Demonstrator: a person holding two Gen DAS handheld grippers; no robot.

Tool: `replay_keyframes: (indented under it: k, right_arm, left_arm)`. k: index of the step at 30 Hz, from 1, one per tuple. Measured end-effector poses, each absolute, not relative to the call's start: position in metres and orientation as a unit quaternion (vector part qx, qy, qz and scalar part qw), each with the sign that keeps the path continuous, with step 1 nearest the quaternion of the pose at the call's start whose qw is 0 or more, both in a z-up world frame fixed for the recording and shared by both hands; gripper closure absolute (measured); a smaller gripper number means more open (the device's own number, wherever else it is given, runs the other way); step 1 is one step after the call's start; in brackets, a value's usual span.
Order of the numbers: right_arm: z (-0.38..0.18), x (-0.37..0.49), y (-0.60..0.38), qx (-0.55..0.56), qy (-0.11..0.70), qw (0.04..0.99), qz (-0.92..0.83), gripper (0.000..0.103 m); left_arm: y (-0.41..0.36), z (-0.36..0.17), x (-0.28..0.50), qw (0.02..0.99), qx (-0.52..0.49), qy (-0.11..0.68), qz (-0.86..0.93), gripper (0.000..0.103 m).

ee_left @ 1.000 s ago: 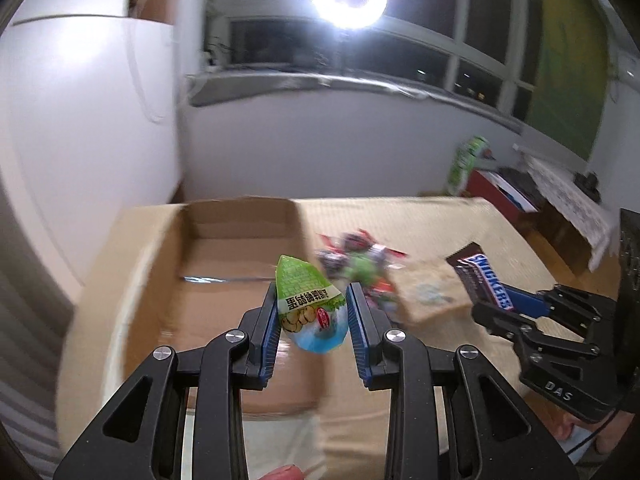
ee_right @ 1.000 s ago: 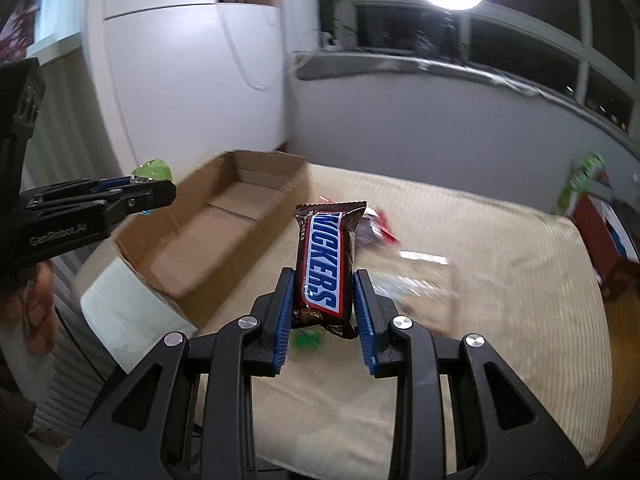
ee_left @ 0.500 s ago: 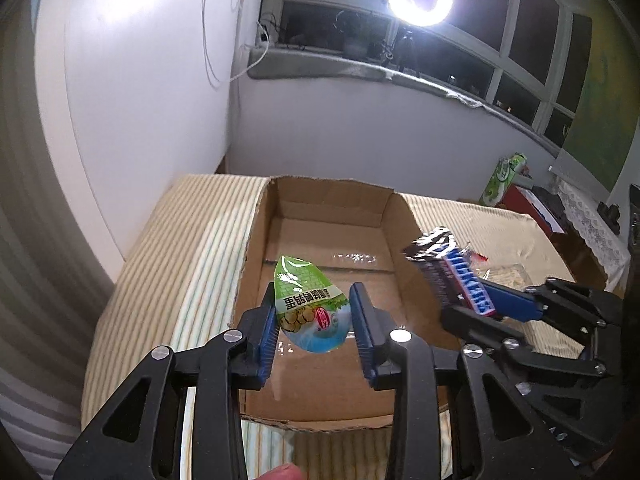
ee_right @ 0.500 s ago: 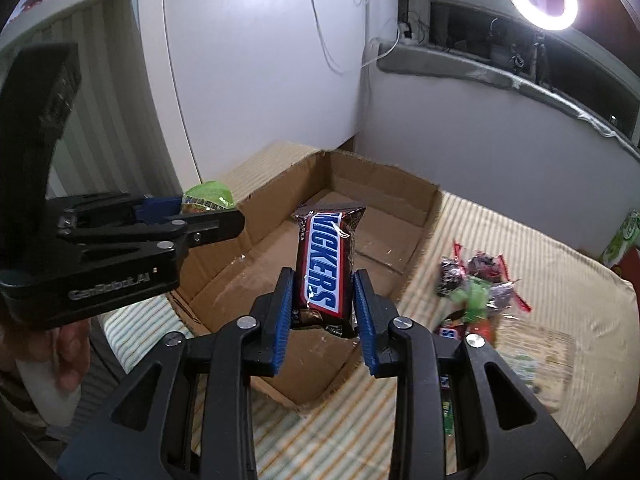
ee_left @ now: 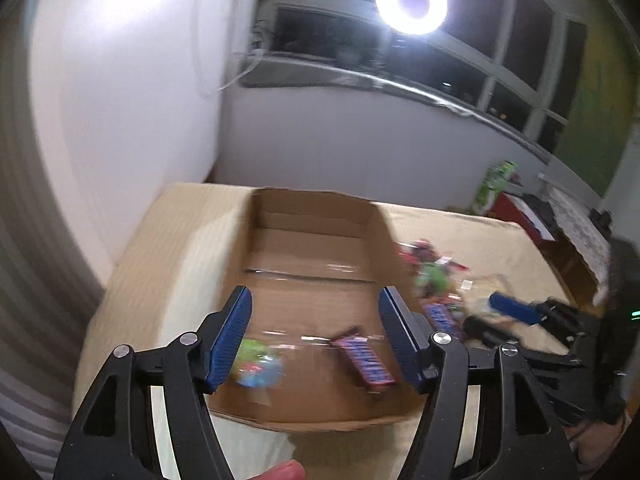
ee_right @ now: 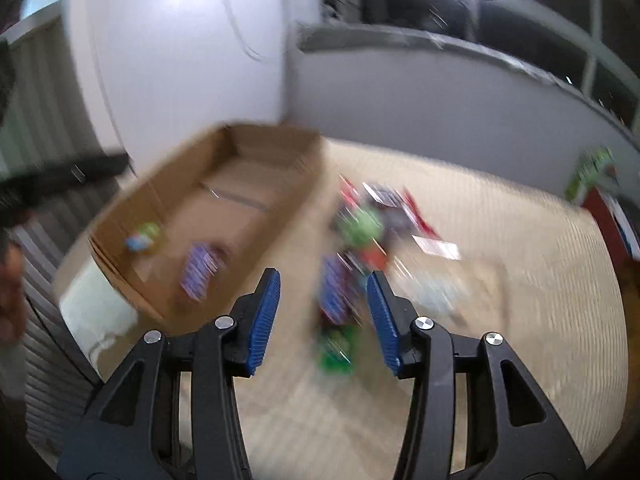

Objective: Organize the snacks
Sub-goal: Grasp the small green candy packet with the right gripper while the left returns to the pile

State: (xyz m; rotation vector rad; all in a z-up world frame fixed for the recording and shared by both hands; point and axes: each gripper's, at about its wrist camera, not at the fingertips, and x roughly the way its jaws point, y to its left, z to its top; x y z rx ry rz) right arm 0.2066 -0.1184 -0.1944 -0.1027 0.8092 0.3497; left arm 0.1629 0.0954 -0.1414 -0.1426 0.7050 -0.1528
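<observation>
An open cardboard box (ee_left: 312, 216) stands on the striped table. Inside it lie a green snack packet (ee_left: 258, 364) and a Snickers bar (ee_left: 366, 360); both also show blurred in the right wrist view, the packet (ee_right: 142, 238) and the bar (ee_right: 198, 270). My left gripper (ee_left: 316, 336) is open and empty above the box's near end. My right gripper (ee_right: 324, 314) is open and empty above a pile of snacks (ee_right: 360, 232) right of the box; it also shows in the left wrist view (ee_left: 516, 312). A second Snickers bar (ee_right: 336, 292) and a green packet (ee_right: 338, 350) lie between its fingers, on the table.
The box (ee_right: 224, 184) sits at the table's left end by a white cabinet (ee_left: 120, 100). A clear bag (ee_right: 444, 280) lies right of the pile. A red cabinet (ee_left: 524, 216) with a green bag stands beyond the table's far right. A ring light (ee_left: 412, 0) glares above.
Both grippers have opened and let go: the green packet and the Snickers bar now lie in the box. My right gripper has swung right, over the snack pile.
</observation>
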Motion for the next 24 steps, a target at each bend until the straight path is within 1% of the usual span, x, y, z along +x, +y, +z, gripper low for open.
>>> replay_keyframes:
  k: [3, 6, 12, 15, 16, 20, 24]
  right_arm:
    - [-0.215, 0.204, -0.138, -0.043, 0.413, 0.893, 0.175, 0.056]
    - [-0.227, 0.216, -0.154, -0.008, 0.421, 0.885, 0.199, 0.056]
    - [-0.244, 0.246, -0.147, -0.004, 0.438, 0.856, 0.274, 0.056]
    - [-0.244, 0.260, -0.148, 0.007, 0.431, 0.859, 0.277, 0.056]
    - [-0.244, 0.265, -0.149, 0.009, 0.428, 0.863, 0.268, 0.056]
    - [-0.248, 0.276, -0.164, 0.036, 0.424, 0.874, 0.235, 0.056]
    - [-0.250, 0.280, -0.177, 0.039, 0.427, 0.878, 0.215, 0.056]
  left_arm:
    - [0.062, -0.139, 0.156, 0.929, -0.063, 0.347, -0.113, 0.037]
    - [0.030, -0.143, 0.148, 0.916, -0.070, 0.359, -0.163, 0.037]
    - [-0.013, -0.173, 0.142, 0.883, -0.080, 0.399, -0.234, 0.037]
    - [-0.014, -0.194, 0.157, 0.870, -0.095, 0.427, -0.227, 0.037]
    - [-0.011, -0.199, 0.162, 0.870, -0.098, 0.430, -0.218, 0.036]
    - [0.000, -0.197, 0.171, 0.882, -0.097, 0.419, -0.194, 0.036]
    - [0.009, -0.199, 0.180, 0.892, -0.079, 0.412, -0.169, 0.036]
